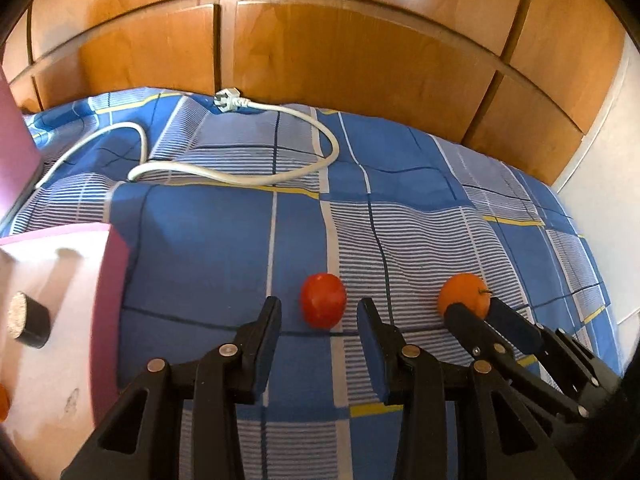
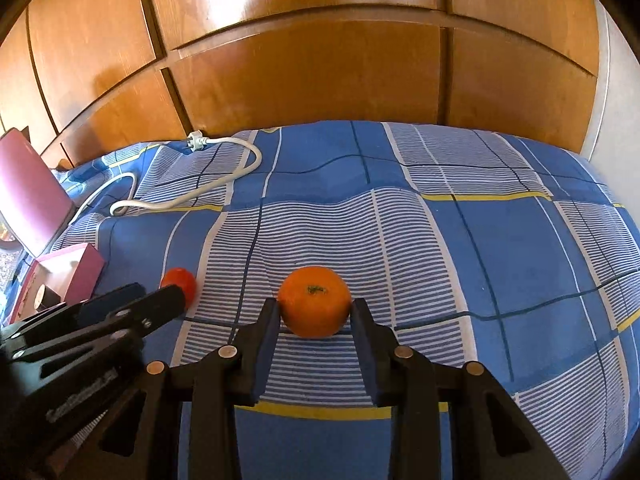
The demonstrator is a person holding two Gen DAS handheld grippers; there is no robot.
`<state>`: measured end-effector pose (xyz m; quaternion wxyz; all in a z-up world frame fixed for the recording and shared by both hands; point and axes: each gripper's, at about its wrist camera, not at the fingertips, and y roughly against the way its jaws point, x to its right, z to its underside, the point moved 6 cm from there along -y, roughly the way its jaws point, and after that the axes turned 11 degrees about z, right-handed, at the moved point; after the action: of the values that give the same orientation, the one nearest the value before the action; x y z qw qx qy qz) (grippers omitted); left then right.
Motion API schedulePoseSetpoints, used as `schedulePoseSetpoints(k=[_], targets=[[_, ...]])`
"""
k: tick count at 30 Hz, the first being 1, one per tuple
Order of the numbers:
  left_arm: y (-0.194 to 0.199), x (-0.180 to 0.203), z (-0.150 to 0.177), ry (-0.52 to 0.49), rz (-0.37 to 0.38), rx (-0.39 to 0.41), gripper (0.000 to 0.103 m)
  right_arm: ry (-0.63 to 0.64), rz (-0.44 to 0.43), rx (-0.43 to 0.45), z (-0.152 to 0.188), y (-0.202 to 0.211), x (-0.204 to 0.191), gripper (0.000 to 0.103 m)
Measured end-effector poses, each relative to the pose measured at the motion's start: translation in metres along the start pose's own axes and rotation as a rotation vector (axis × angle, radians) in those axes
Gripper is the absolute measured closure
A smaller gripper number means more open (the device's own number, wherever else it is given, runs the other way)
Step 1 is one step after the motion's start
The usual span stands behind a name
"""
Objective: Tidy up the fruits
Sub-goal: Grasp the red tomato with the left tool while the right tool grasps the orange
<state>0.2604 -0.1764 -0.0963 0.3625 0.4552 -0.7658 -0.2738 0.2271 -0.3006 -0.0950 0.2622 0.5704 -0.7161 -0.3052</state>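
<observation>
A red tomato-like fruit lies on the blue checked bedcover, just ahead of my open left gripper, between and slightly beyond its fingertips. An orange lies to its right. My right gripper has a pad on each side of the orange, touching or nearly touching it. In the left wrist view the orange shows behind the right gripper. In the right wrist view the red fruit sits behind the left gripper's fingers.
A pink open box with a white inside stands at the left, holding a dark cork-topped cylinder; an orange fruit peeks at its lower left edge. A white power cable loops across the bed's far side. Wooden wardrobe doors stand behind.
</observation>
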Motion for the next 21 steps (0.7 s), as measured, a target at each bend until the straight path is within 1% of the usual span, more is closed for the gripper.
schedulePoseSetpoints(k=[2,5,8,14,17,21], targets=[[-0.007,-0.001,-0.001,0.003,-0.003,-0.009,0.063,-0.001,-0.003,-0.001,0.000,-0.001,-0.001,0.066],[-0.014,-0.004,0.000,0.005,-0.006,-0.023,0.078,0.001,-0.002,0.002,-0.001,-0.001,-0.001,0.066],[-0.010,-0.002,0.004,0.002,0.011,-0.014,0.078,0.005,-0.004,-0.002,-0.001,0.001,-0.001,0.066],[0.008,0.006,0.033,-0.039,-0.009,-0.007,0.078,0.025,-0.011,-0.025,0.008,0.010,0.001,0.067],[0.020,0.011,0.052,-0.067,-0.014,-0.002,0.078,0.029,-0.018,-0.043,0.021,0.018,0.001,0.068],[0.036,0.015,0.076,-0.075,-0.007,0.009,0.078,0.045,-0.039,-0.078,0.044,0.030,-0.002,0.070]])
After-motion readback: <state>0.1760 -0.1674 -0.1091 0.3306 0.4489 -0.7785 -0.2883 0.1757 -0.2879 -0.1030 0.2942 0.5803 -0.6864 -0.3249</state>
